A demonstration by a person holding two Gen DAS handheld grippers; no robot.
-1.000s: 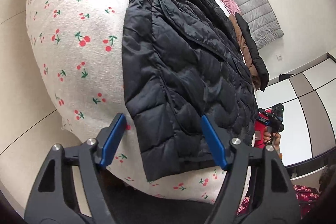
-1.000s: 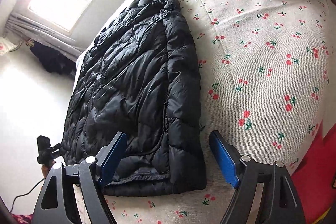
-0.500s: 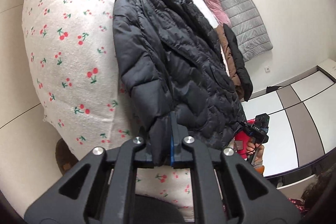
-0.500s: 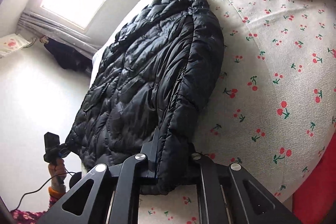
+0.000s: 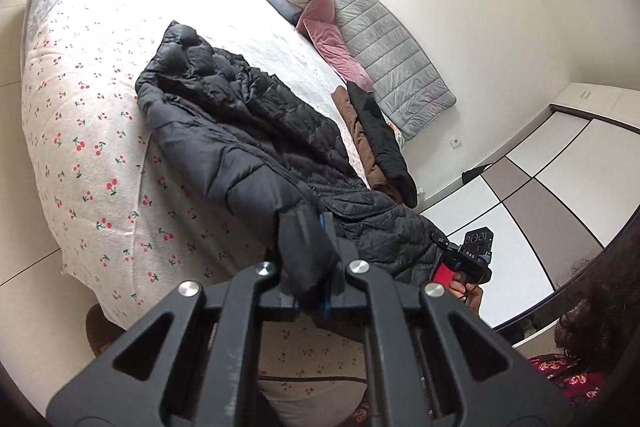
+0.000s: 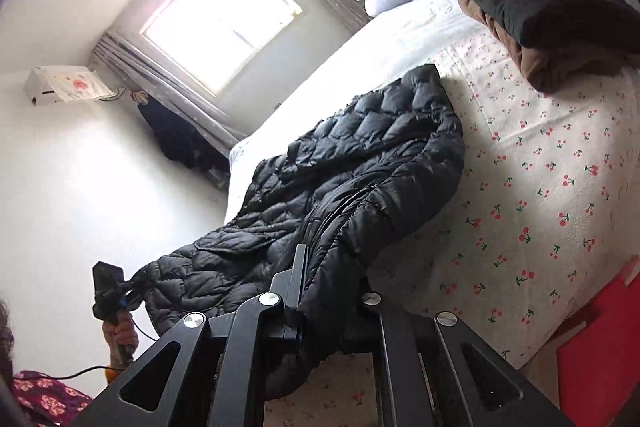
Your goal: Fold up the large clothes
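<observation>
From the left wrist view, the left tongs (image 5: 310, 263) are clamped narrow on one bottom corner of the black puffer jacket (image 5: 256, 131), its fabric bunched between the blue pads. The jacket runs away from the tongs along its long axis, up the cherry-print bed (image 5: 80, 115) toward its collar end, which lies flat on the cover. The held end is off the bed, so the garment sags in a slope between tongs and collar. The right tongs (image 5: 474, 255) show at the jacket's other bottom corner, just to the right. Further up the bed lie a folded brown and black pile (image 5: 376, 139), pink pillows (image 5: 332, 39) and a grey headboard cushion (image 5: 384, 43), all apart from the jacket. From the right wrist view, the right tongs (image 6: 320, 291) are likewise pinched narrow on the hem's corner, dark fabric hanging out below the pads. The jacket (image 6: 360, 163) stretches ahead and leftward toward the window (image 6: 220, 19), and the left tongs (image 6: 108, 287) hold the far corner at lower left. Each hand is at its own corner, so the fold, as I judge it, means carrying the hem forward along the long axis to the collar. The bed ahead looks free along that path; the folded pile (image 6: 552, 19) sits well to the right.
</observation>
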